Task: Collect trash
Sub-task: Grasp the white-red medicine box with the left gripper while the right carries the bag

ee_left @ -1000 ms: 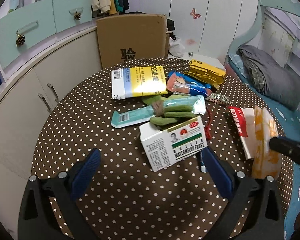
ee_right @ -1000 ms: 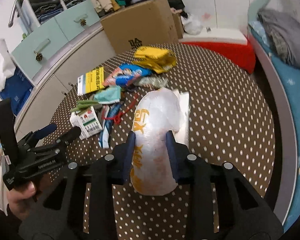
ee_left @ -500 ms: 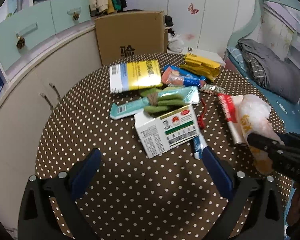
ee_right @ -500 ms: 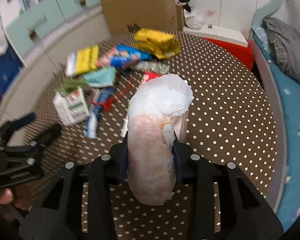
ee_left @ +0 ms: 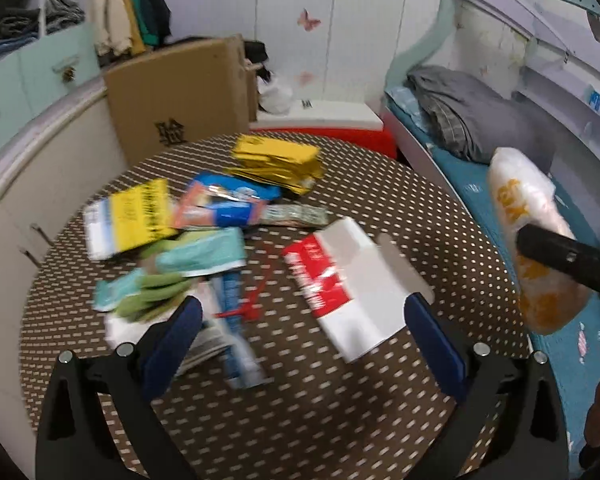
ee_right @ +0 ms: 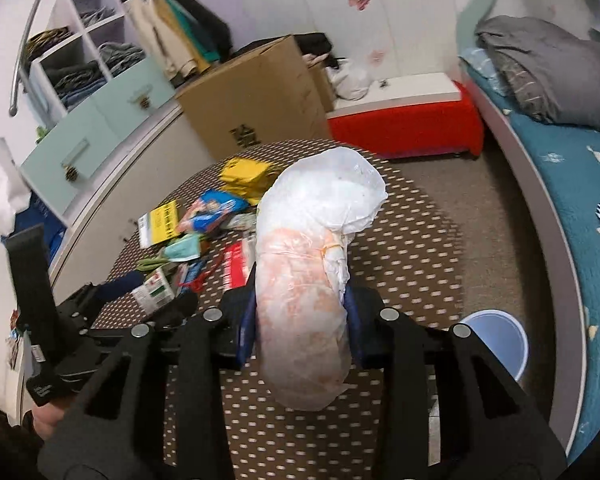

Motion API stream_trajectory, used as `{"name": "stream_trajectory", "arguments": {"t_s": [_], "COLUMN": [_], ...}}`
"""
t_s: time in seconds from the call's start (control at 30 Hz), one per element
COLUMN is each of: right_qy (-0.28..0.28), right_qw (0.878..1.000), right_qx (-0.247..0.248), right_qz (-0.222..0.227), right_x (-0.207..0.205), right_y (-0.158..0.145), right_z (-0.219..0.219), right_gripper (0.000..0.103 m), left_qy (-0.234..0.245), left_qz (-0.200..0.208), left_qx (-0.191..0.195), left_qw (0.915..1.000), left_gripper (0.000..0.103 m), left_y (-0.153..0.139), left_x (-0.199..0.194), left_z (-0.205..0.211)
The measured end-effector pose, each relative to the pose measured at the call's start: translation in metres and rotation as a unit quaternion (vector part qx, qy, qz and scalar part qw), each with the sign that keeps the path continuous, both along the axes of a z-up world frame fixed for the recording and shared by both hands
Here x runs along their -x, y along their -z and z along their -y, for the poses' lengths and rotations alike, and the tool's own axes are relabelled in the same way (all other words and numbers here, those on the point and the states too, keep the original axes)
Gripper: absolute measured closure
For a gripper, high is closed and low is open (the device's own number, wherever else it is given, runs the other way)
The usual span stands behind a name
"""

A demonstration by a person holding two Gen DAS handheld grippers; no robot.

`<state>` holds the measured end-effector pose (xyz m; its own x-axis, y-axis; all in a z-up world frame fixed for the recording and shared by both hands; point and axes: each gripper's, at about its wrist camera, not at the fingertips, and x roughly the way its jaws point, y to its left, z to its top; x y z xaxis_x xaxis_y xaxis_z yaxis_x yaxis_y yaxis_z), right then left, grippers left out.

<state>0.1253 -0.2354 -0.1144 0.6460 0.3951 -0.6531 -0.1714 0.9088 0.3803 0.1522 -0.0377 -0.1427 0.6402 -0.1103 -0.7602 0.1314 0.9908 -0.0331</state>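
Left wrist view: left gripper [ee_left: 300,316] wide open, nothing between the fingers, over the near part of the round polka-dot table [ee_left: 440,216]. Below it lies the red-and-white carton [ee_left: 340,288], loose wrappers [ee_left: 220,208] piled toward the left and far edges. At the right edge, off the table, the right gripper's black finger crosses the plastic bag [ee_left: 516,216]; grip not readable here.

Right wrist view: right gripper [ee_right: 300,320] clamped on the plastic bag [ee_right: 316,256], both pads pressing its sides, bag lifted clear of the table. Only this view shows the blue bin [ee_right: 500,340] on the floor beyond the table's right edge, plus the left gripper [ee_right: 140,296] from outside.
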Motion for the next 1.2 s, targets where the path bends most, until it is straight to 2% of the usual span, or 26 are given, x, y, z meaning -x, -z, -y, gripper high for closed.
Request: {"name": "stream_trajectory", "arguments": {"t_s": [0.23,0.37,0.47,0.5,0.57,0.67,0.97,1.1,1.2], "right_qy": [0.012,0.015,0.016,0.014,0.013,0.014,0.05,0.085,0.128], "right_qw": [1.0,1.0,1.0,1.0,1.0,1.0,0.999,0.996,0.991], "right_qx": [-0.007,-0.011,-0.014,-0.015,-0.013,-0.01,-0.002,0.004,0.013], "right_qz": [-0.009,-0.013,-0.016,-0.017,-0.018,-0.016,-0.014,-0.017,-0.032], "right_x": [0.0,-0.001,-0.001,-0.001,-0.001,0.001,0.003,0.005,0.004], "right_y": [0.008,0.011,0.014,0.015,0.015,0.014,0.013,0.018,0.032], "right_z": [0.019,0.025,0.027,0.027,0.028,0.03,0.059,0.09,0.124], "right_gripper": [0.066,0.066,0.066,0.066,0.066,0.066,0.066,0.066,0.065], "left_qy": [-0.011,-0.005,-0.026,-0.04,-0.042,-0.028,0.034,0.046,0.055], "left_qz": [-0.061,-0.053,-0.073,-0.095,-0.081,-0.075,-0.083,-0.074,-0.064], "left_qx": [0.027,0.061,0.048,0.038,0.042,0.04,0.076,0.082,0.085], "left_qw": [0.9977,0.9967,0.9959,0.9939,0.9949,0.996,0.9931,0.9928,0.9928], "left_gripper": [0.004,0.004,0.004,0.004,0.007,0.026,0.032,0.032,0.032], "left_y": [0.024,0.023,0.037,0.048,0.048,0.042,0.034,0.032,0.028], "left_x": [-0.025,-0.021,-0.034,-0.042,-0.046,-0.045,-0.043,-0.038,-0.033], "left_z": [0.025,0.032,0.038,0.038,0.039,0.045,0.044,0.04,0.038]}}
